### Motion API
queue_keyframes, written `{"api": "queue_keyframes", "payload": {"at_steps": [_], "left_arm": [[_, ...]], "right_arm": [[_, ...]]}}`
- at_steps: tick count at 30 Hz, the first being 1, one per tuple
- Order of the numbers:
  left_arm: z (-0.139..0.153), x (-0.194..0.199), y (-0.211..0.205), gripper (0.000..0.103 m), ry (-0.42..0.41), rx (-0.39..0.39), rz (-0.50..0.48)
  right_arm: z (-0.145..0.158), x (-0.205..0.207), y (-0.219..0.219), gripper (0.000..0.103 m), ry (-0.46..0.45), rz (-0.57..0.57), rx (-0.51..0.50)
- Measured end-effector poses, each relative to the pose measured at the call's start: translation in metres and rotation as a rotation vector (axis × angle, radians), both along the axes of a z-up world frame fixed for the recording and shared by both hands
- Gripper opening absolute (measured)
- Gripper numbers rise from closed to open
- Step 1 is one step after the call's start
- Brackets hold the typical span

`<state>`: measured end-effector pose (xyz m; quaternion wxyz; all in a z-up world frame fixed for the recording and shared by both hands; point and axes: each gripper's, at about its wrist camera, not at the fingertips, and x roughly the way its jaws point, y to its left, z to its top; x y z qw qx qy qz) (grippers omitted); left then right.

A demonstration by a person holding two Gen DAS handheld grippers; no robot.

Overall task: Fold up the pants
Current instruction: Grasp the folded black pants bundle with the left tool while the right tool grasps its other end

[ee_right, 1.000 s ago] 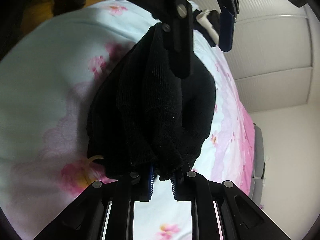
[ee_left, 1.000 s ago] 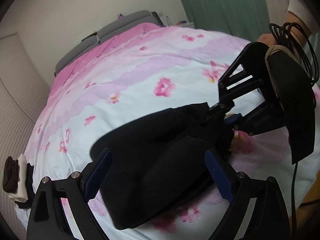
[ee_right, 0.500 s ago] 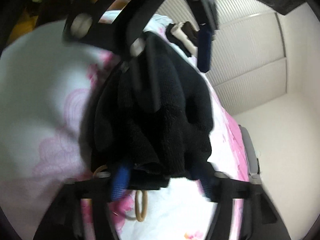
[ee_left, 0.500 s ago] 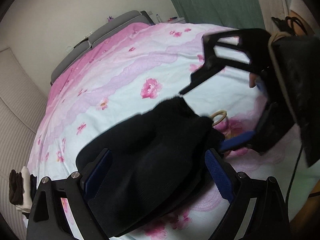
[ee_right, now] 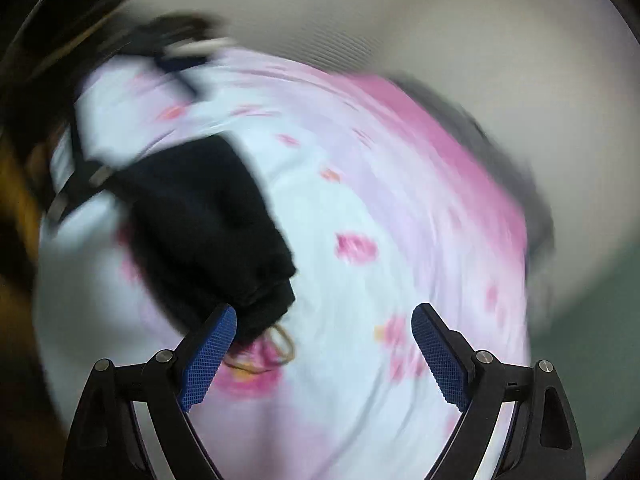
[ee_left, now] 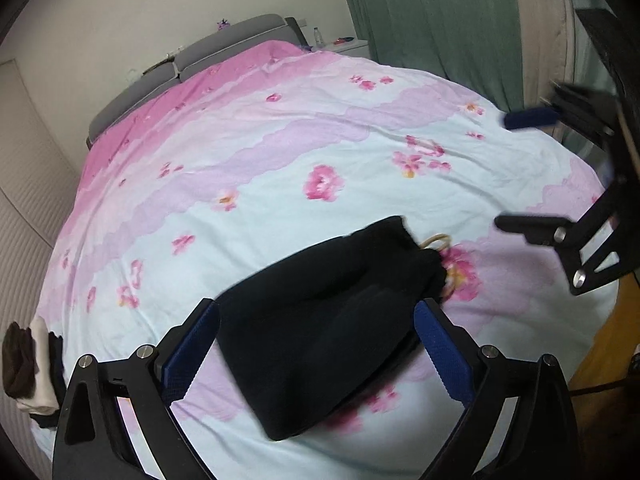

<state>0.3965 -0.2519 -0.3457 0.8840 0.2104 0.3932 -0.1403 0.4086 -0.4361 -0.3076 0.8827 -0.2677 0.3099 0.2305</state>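
The black pants point(ee_left: 320, 320) lie folded into a compact bundle on the pink and pale blue flowered bedspread point(ee_left: 280, 160), with a tan drawstring loop point(ee_left: 436, 242) sticking out at their far end. My left gripper point(ee_left: 316, 352) is open, its blue pads on either side of the bundle's near end, not closed on it. My right gripper point(ee_right: 324, 352) is open and empty, lifted off the bed; it also shows at the right of the left wrist view point(ee_left: 532, 168). In the blurred right wrist view the pants point(ee_right: 208, 232) lie to the left of the fingers.
A small pile of folded brown, white and black clothes point(ee_left: 28, 368) sits at the bed's near left corner. The grey headboard point(ee_left: 192, 60) and a nightstand point(ee_left: 340, 44) are at the far end. Green curtains point(ee_left: 432, 20) hang at the right, and wooden floor point(ee_left: 604, 356) shows beside the bed.
My right gripper has let go of the pants' end, opened, and pulled up and away to the right. The pants have settled flat on the bed. My left gripper has stayed open around them.
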Motion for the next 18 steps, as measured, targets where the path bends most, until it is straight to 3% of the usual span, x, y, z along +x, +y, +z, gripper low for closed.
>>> {"api": "queue_keyframes", "payload": {"at_steps": [4, 5, 8, 10, 13, 18], "left_arm": [[0.004, 0.013, 0.033, 0.099, 0.010, 0.004, -0.029], [0.003, 0.022, 0.045, 0.099, 0.028, -0.009, -0.040], [-0.001, 0.046, 0.071, 0.099, 0.085, -0.061, -0.111], [-0.002, 0.060, 0.084, 0.099, 0.098, -0.082, -0.160], [-0.007, 0.091, 0.102, 0.099, 0.153, -0.136, -0.280], [-0.026, 0.137, 0.114, 0.099, 0.312, -0.183, -0.612]], "right_arm": [[0.005, 0.007, 0.005, 0.090, 0.183, -0.406, 0.277], [0.003, 0.005, 0.005, 0.090, 0.234, -0.521, 0.392], [-0.019, -0.011, 0.007, 0.090, 0.332, -0.783, 0.654], [-0.040, -0.022, 0.013, 0.090, 0.368, -0.912, 0.772], [-0.065, -0.037, 0.031, 0.090, 0.383, -1.071, 0.903], [-0.086, -0.049, 0.075, 0.084, 0.380, -1.161, 1.002]]}}
